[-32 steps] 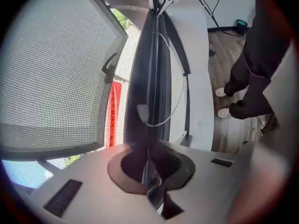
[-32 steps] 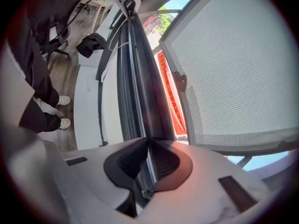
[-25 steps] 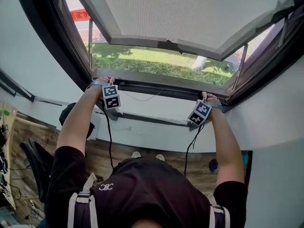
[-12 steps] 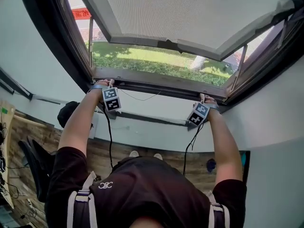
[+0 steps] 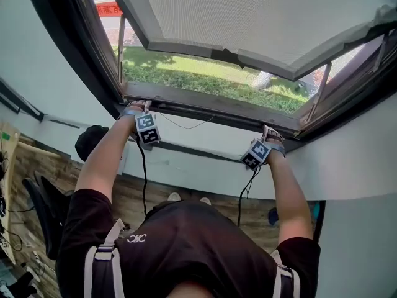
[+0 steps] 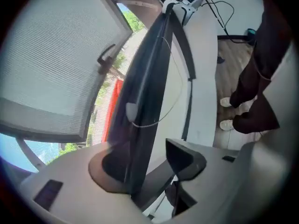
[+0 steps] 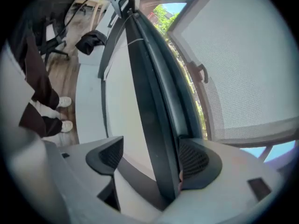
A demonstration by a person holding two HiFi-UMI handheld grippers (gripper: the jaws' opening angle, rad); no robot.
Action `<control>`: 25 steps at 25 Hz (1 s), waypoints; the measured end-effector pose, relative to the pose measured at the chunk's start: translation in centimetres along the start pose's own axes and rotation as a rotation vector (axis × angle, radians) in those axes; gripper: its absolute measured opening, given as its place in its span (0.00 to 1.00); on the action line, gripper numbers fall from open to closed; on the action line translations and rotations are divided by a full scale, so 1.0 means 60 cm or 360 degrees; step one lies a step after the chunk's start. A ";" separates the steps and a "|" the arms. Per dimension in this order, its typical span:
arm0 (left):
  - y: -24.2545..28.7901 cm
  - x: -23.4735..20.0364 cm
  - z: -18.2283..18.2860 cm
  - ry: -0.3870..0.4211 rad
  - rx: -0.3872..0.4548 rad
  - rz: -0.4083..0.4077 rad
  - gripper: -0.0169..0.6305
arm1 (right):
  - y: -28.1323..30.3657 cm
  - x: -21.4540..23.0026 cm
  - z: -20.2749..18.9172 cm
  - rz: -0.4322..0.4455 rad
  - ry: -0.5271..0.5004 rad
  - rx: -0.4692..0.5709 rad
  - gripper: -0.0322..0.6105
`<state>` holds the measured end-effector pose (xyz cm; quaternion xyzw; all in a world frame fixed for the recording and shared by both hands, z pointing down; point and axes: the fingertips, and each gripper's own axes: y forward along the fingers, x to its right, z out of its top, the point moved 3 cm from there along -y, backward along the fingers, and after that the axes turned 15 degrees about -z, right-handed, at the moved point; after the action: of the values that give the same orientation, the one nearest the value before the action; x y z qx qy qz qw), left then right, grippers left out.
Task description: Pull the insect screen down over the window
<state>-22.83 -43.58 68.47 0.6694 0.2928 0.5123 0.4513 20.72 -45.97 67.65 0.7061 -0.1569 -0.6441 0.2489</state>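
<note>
The screen bar [image 5: 211, 112] is lying along the bottom of the window frame, between the jaws of both grippers. The left gripper [image 6: 149, 164] and right gripper [image 7: 152, 157], clenched on it a second ago, are now opening and letting go, so the pull-down is likely finishing. I am counting one bar, two grippers, and one window pane [image 5: 267, 17] swinging outward.

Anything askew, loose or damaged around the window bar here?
Nothing looks damaged. The one loose thing is a thin cord that sags in a loop beside the dark screen bar. The left gripper and right gripper straddle that bar, jaws opening, one pad of each clear of it.
</note>
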 end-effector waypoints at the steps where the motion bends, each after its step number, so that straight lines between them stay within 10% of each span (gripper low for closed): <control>1: 0.007 0.000 0.001 0.0004 -0.0023 0.0013 0.45 | 0.012 -0.004 -0.002 -0.0054 -0.0042 -0.0002 0.65; 14: -0.002 0.000 0.004 -0.0168 0.0095 0.0130 0.42 | -0.003 0.026 0.011 -0.0122 0.0206 0.0041 0.56; 25: -0.132 -0.040 0.051 -0.1147 0.0872 0.0307 0.05 | -0.115 0.121 0.077 -0.0257 0.1475 0.0468 0.06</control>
<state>-20.11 -43.22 60.07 0.9236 0.1782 0.1904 0.2810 16.35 -44.91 57.59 0.9559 -0.0636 -0.2504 0.1397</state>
